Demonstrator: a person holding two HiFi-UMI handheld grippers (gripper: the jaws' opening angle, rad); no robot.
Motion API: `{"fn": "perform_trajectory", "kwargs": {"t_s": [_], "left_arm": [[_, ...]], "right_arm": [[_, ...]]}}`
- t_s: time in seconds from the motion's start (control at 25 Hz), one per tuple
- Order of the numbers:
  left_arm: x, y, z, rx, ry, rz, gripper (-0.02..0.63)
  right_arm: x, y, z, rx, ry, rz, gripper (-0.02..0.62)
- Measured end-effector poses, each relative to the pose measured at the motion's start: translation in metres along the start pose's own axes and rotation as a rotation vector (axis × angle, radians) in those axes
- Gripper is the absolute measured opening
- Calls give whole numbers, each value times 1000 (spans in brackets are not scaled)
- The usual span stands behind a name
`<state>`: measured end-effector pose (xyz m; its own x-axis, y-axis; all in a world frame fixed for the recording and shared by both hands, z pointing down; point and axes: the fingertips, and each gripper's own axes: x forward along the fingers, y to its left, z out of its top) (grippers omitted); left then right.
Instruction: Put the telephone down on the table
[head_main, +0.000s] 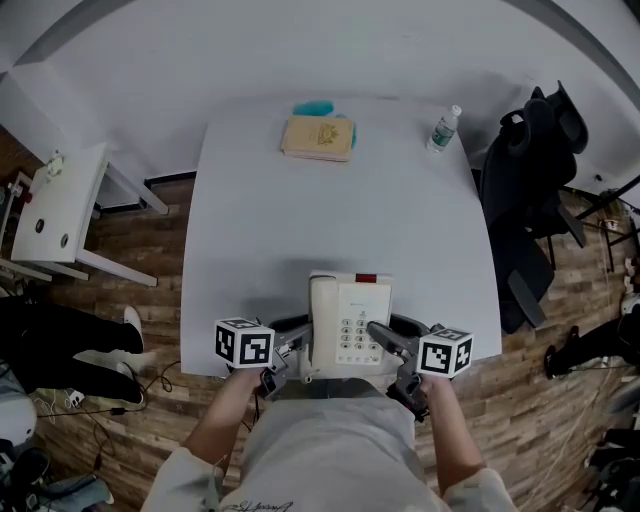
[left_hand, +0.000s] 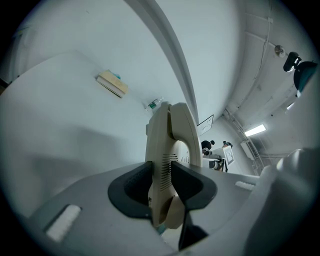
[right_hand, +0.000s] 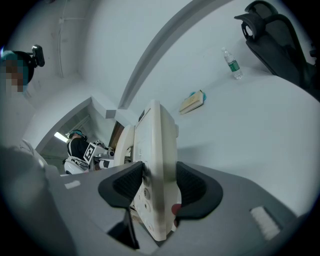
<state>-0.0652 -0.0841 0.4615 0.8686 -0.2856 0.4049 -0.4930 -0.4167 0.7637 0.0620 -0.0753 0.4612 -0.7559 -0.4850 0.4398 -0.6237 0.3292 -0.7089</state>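
- While I work both grippers at the near edge of the white table, the cream push-button telephone sits between them over that edge; I cannot tell whether it rests there.
- My left gripper pinches the phone's handset side between its dark pads.
- My right gripper clamps the keypad side just as tightly.
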Motion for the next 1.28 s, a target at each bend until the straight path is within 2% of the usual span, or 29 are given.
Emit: {"fn": "perform_trajectory", "kwargs": {"t_s": [0.6,1.28], "left_arm": [[18,24,13,-29,10,20,132],[41,56,6,-78,55,30,132]], "right_arm": [[21,-25,15,10,31,13,219],[41,-59,8,53,68,7,219]]}}
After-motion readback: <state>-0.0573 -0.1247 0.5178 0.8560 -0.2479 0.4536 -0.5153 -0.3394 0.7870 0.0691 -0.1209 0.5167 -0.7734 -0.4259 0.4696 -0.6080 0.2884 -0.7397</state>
